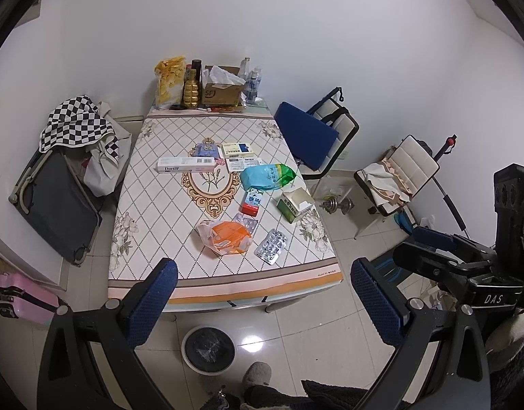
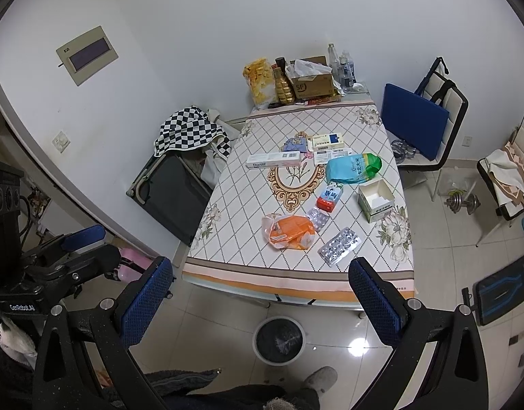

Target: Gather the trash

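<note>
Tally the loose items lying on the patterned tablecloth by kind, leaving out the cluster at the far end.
Cardboard boxes: 5 (long white Doctor box, cream box, flat white box, red-and-blue box, open green-and-white box)
Silver blister packs: 2
Bags: 2 (orange plastic, blue-green)
Small blue pouch: 1
Total: 10

pink suitcase [image 1: 21,299] cut off, box print unreadable

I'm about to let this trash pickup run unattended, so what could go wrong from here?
1. The blister pack lies flat and thin near the table's front edge; open fingers may slip on it or nudge it off.
2. The orange plastic bag touches a second blister sheet, which could be dragged along.
3. The trash bin sits on the floor close under the table edge, so drops from above may miss.
</note>
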Tool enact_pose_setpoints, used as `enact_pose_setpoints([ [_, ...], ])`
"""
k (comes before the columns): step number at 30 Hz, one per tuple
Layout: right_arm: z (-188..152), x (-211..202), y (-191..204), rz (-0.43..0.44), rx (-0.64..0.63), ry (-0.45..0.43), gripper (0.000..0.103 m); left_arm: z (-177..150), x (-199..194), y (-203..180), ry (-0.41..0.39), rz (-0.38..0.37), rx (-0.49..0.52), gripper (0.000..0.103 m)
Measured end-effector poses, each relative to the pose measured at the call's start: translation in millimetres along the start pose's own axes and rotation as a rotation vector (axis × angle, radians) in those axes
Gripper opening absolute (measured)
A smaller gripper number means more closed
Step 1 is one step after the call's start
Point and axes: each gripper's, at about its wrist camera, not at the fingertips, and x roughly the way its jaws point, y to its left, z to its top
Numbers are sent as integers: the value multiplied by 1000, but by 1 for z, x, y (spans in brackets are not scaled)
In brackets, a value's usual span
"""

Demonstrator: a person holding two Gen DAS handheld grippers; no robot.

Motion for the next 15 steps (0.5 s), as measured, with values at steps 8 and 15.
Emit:
enact_pose_setpoints([
  [8, 2, 0, 1, 4, -2, 3, 103, 3, 0, 0, -2, 0, 1, 103],
  [15, 0, 2, -1, 13, 0, 7, 103, 3, 0, -1, -3, -1, 3, 103],
])
